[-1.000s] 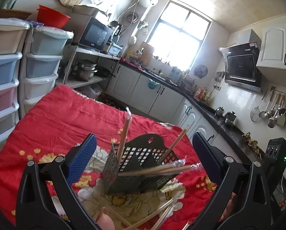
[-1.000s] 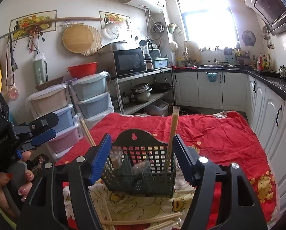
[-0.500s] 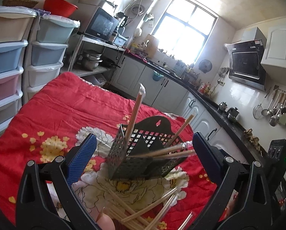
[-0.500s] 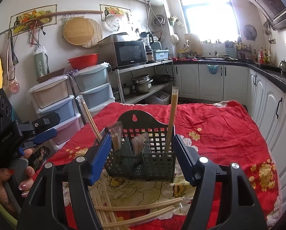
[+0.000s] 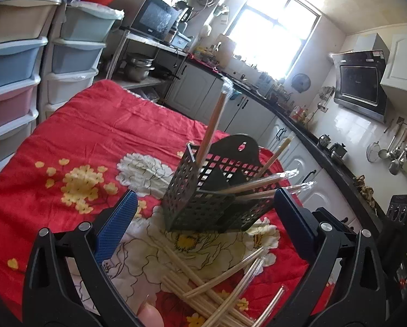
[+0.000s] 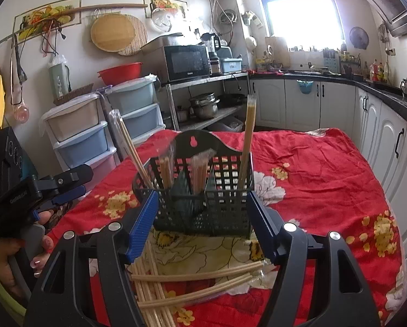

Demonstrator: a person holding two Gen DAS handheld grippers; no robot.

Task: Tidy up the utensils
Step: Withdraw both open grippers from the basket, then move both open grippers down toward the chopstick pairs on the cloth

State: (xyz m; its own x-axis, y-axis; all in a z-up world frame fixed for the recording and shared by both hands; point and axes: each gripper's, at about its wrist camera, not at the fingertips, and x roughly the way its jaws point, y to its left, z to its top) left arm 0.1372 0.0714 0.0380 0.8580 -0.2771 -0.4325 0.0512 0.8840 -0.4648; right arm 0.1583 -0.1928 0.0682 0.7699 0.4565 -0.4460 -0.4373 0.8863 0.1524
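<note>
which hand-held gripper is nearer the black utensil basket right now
Right. The right hand-held gripper has its open fingers flanking the black basket; the left hand-held gripper is open, off to the basket's side.

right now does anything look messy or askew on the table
Yes. Wrapped wooden chopsticks lie scattered and crisscrossed on the red floral cloth in front of the black perforated plastic caddy. Some pairs already in the caddy lean far sideways, poking past its rim.
</note>
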